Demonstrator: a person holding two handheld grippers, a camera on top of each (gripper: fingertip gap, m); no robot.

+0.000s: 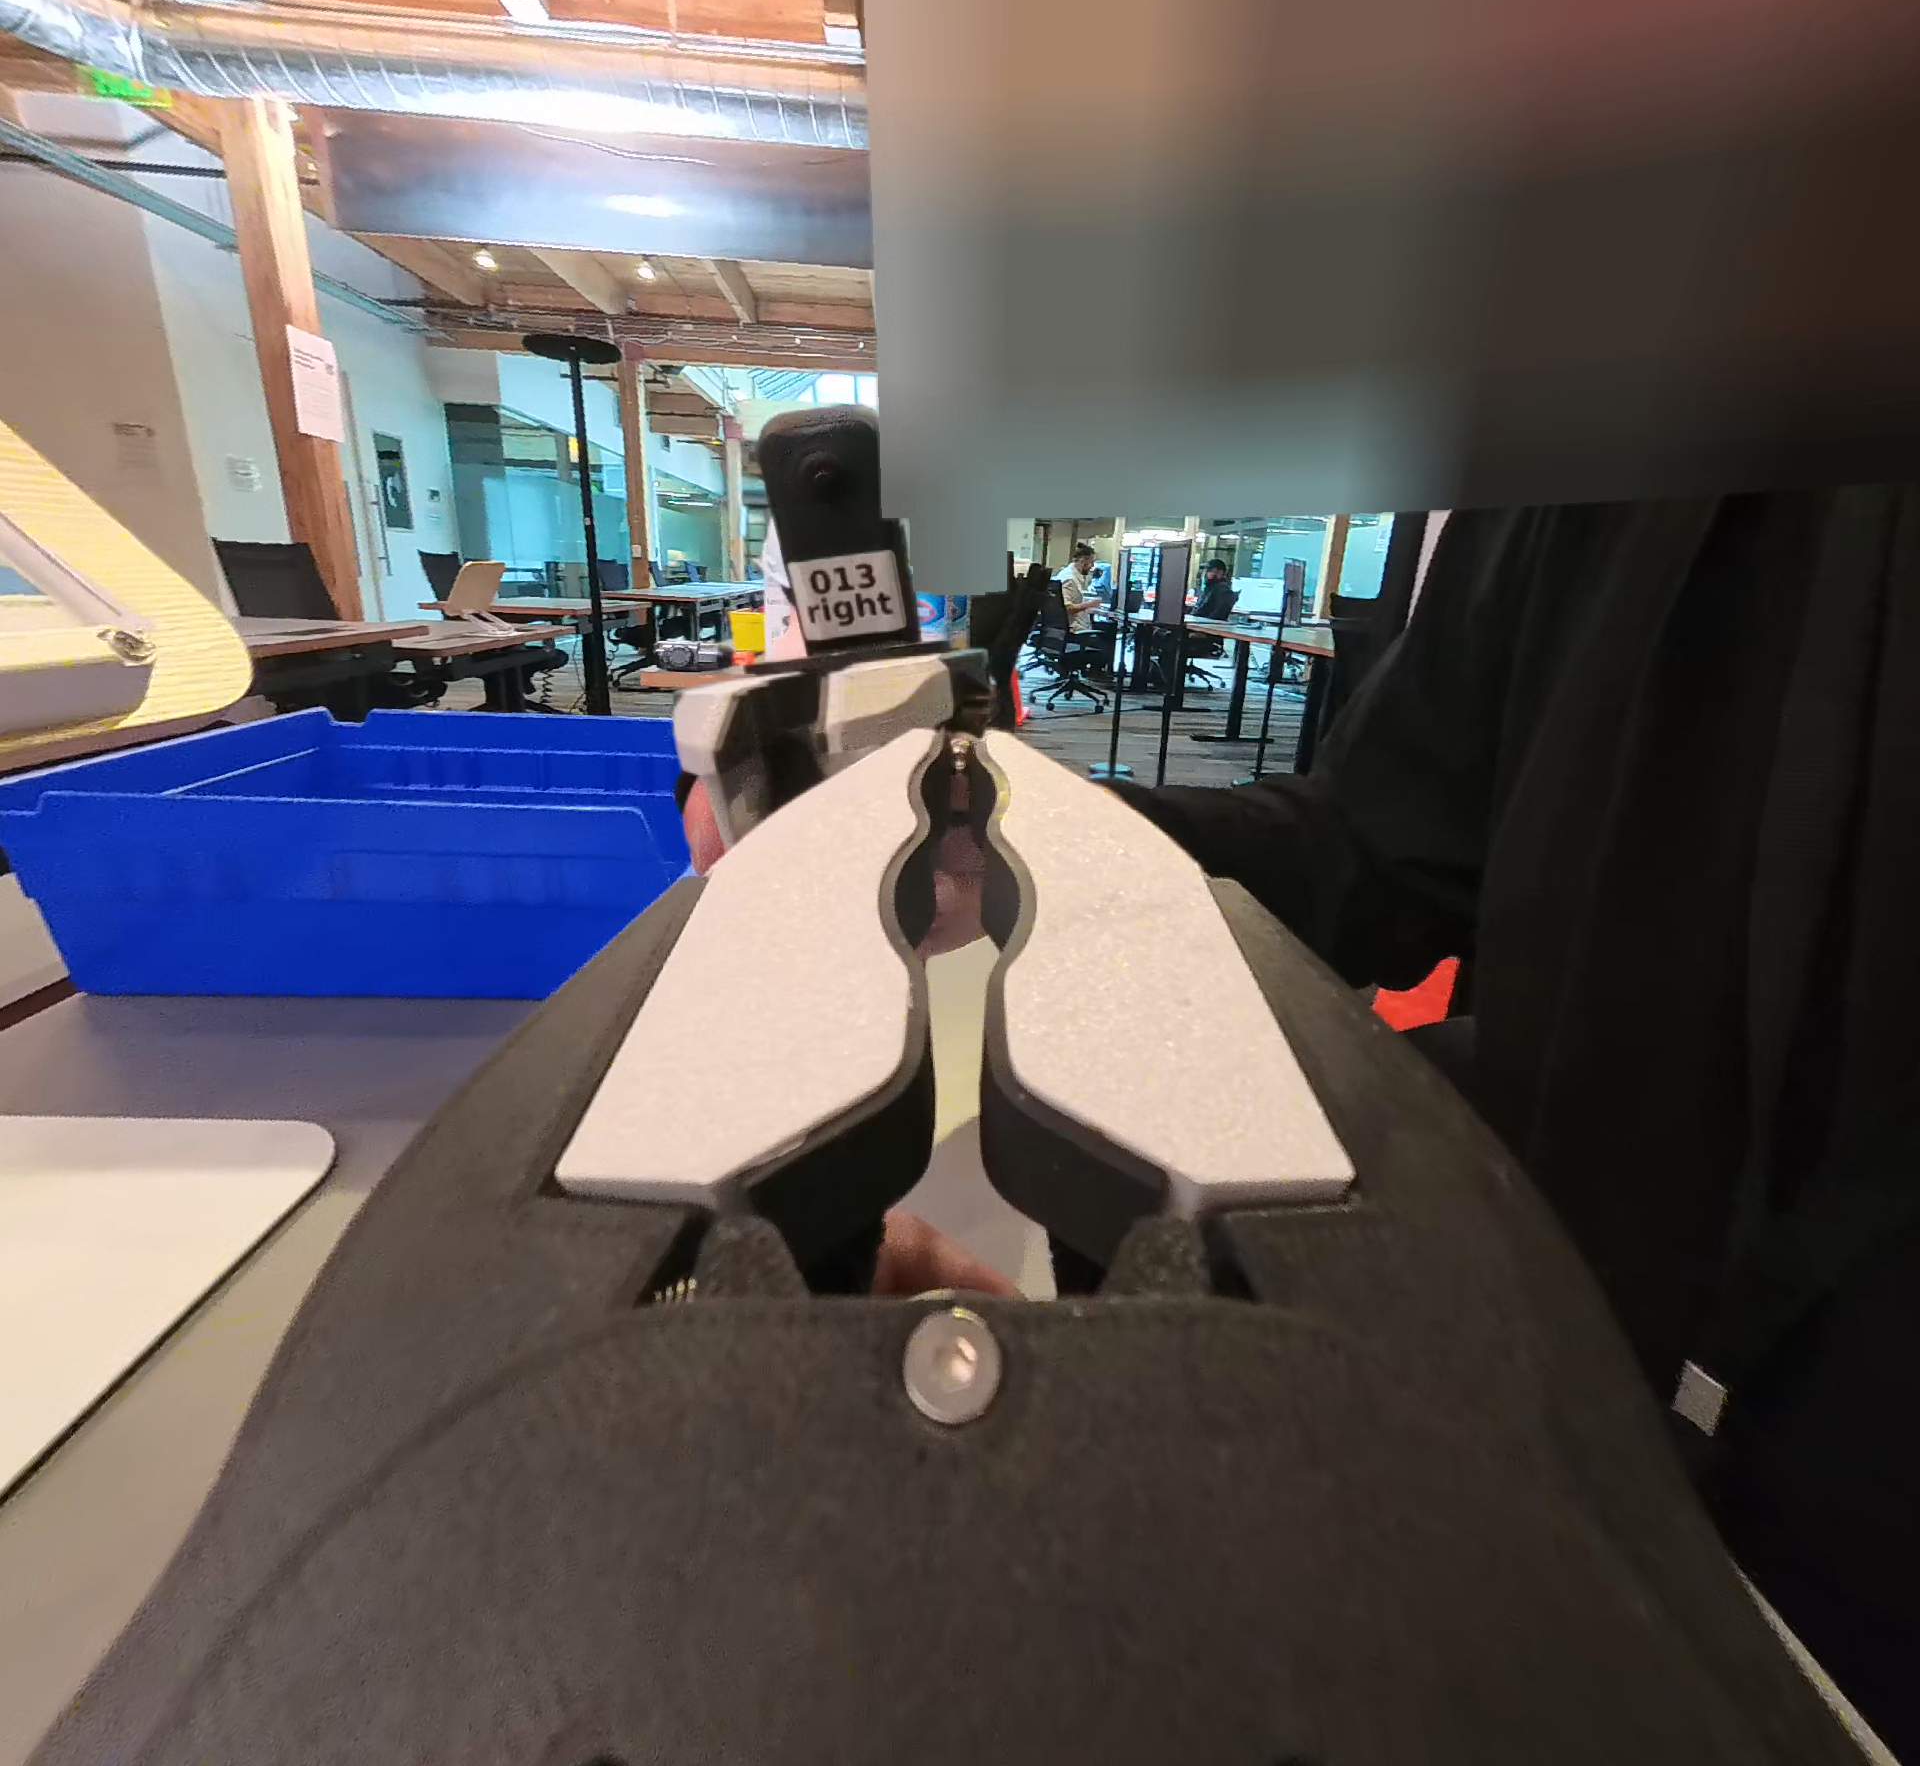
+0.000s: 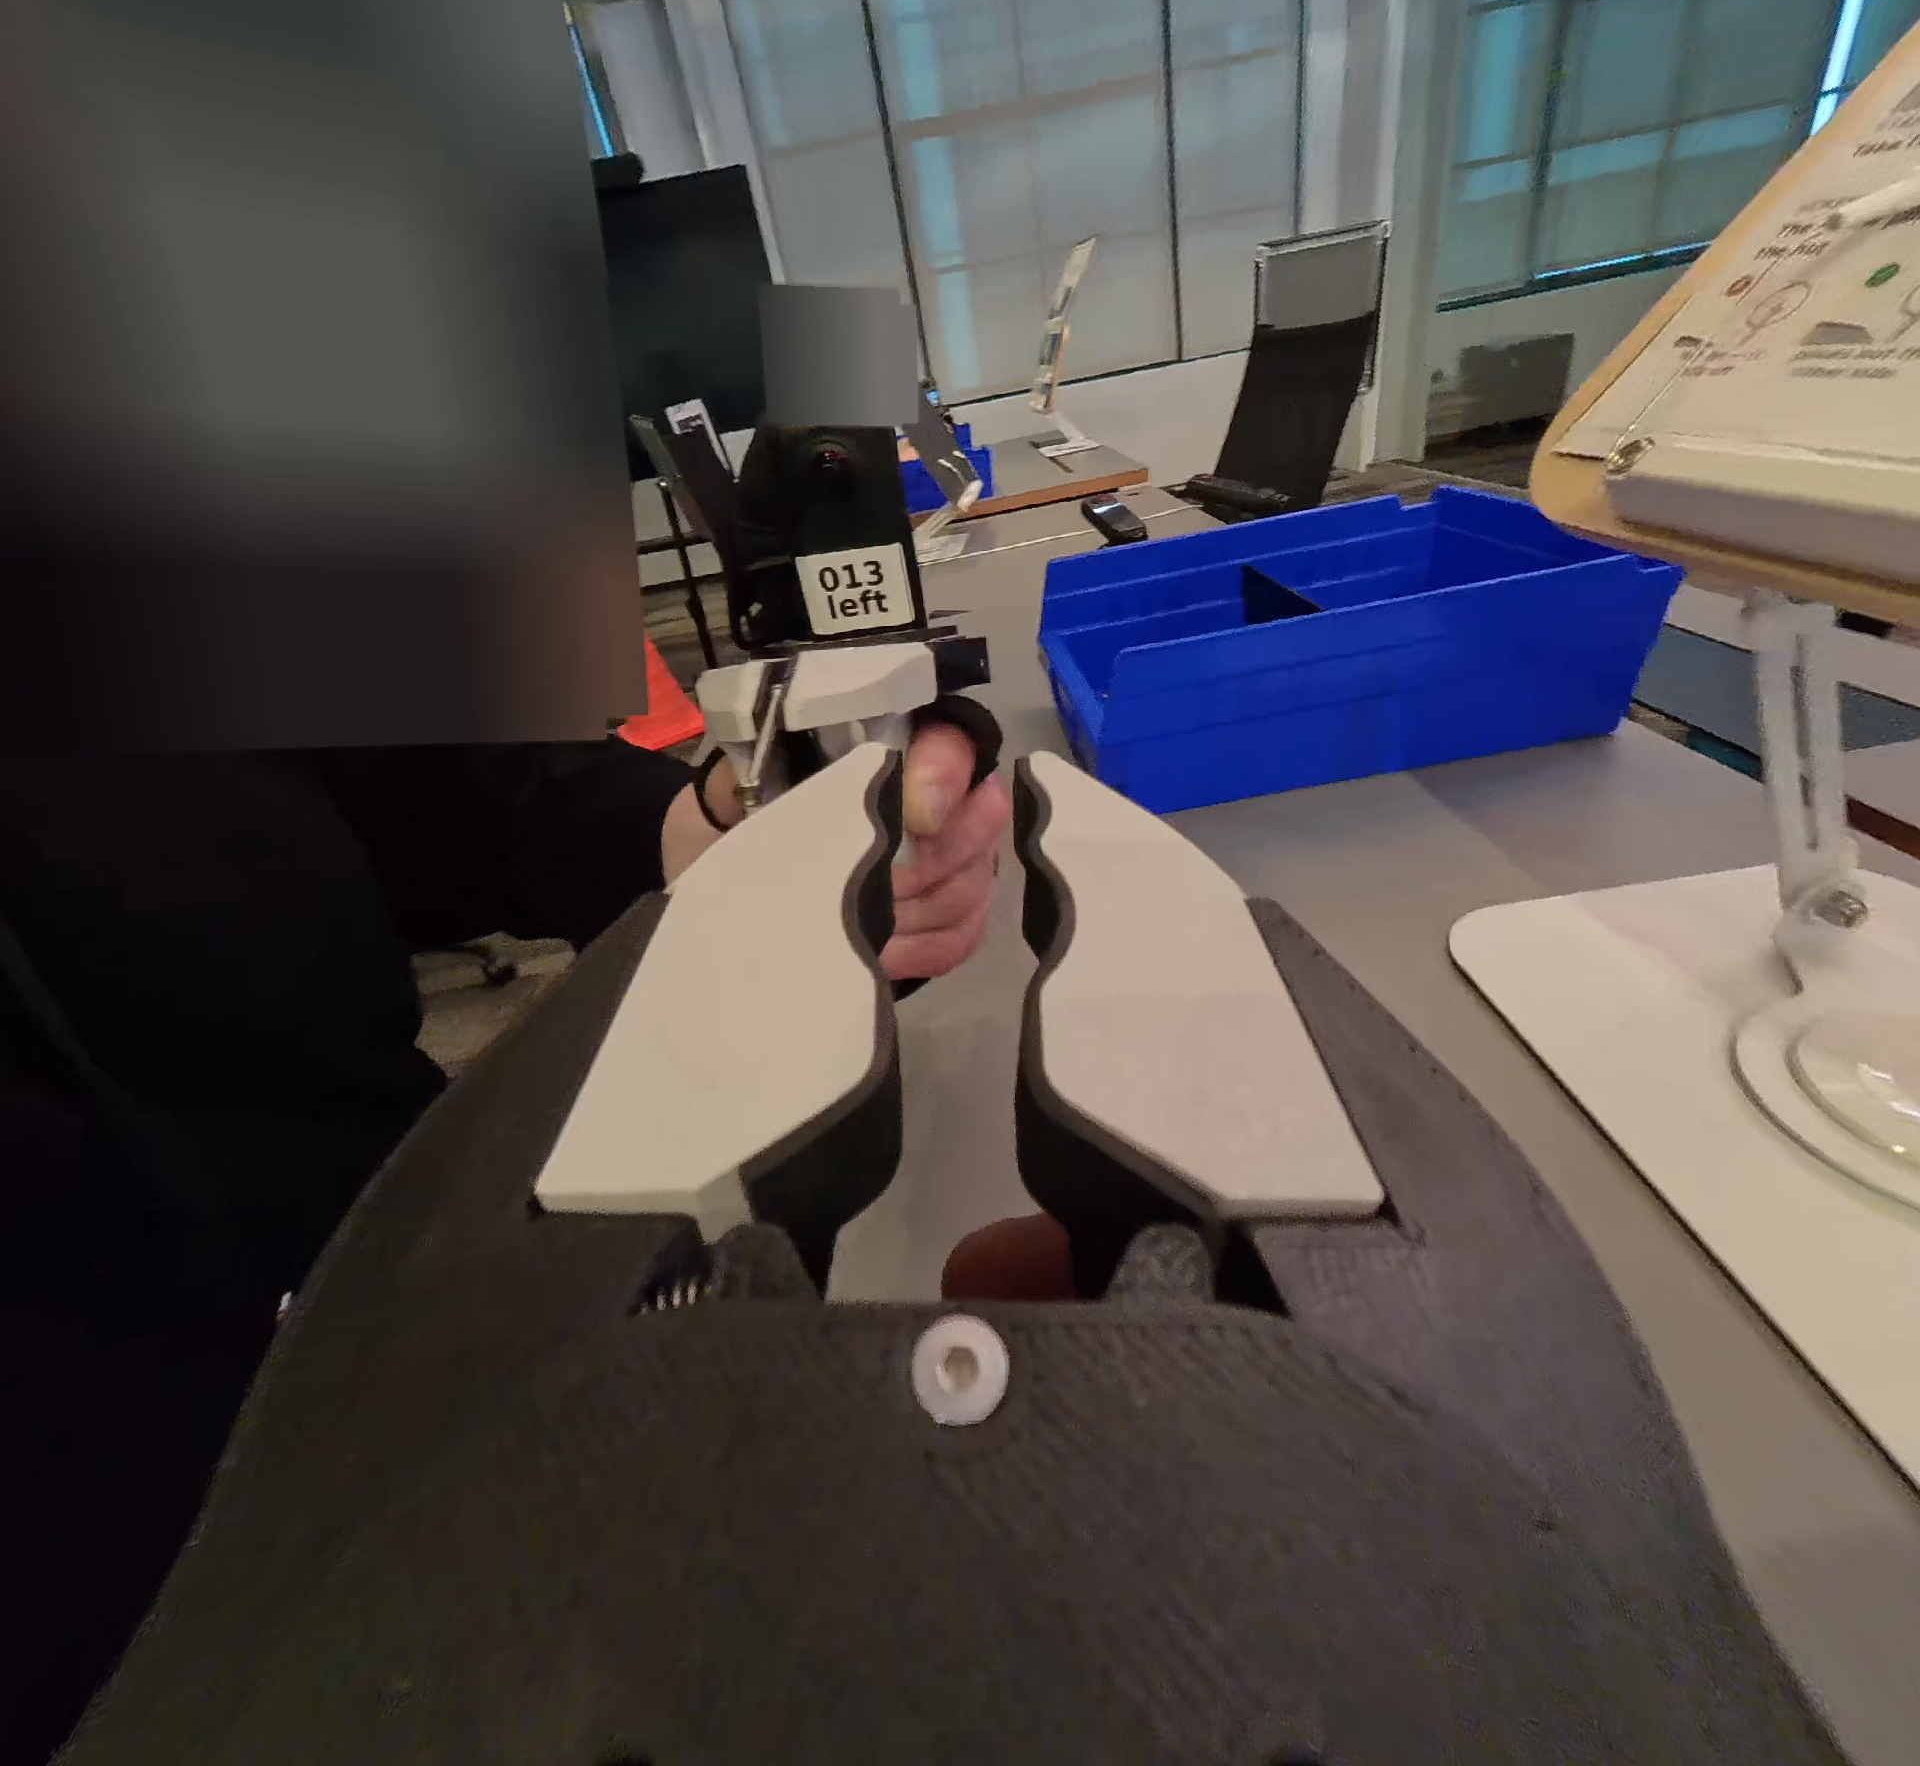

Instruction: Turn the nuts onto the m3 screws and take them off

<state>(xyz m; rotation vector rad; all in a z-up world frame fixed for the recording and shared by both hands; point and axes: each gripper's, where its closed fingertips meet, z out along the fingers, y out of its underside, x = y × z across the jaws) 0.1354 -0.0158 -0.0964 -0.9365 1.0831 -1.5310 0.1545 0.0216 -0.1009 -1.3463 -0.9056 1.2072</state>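
My left gripper is shut on a small metal screw pinched at its fingertips. The screw is too small to show whether a nut is on it. The right wrist view shows the same left gripper from the front, with the screw sticking down out of its tips. My right gripper is open and empty, held a short way in front of the left gripper and facing it. It also shows in the left wrist view. A person's hand holds the left gripper's handle.
A blue divided bin stands on the grey table and also shows in the left wrist view. A white stand base carries a tilted instruction board. The person's black sleeve is close by. Tip to tip, the grippers are about 5 cm apart.
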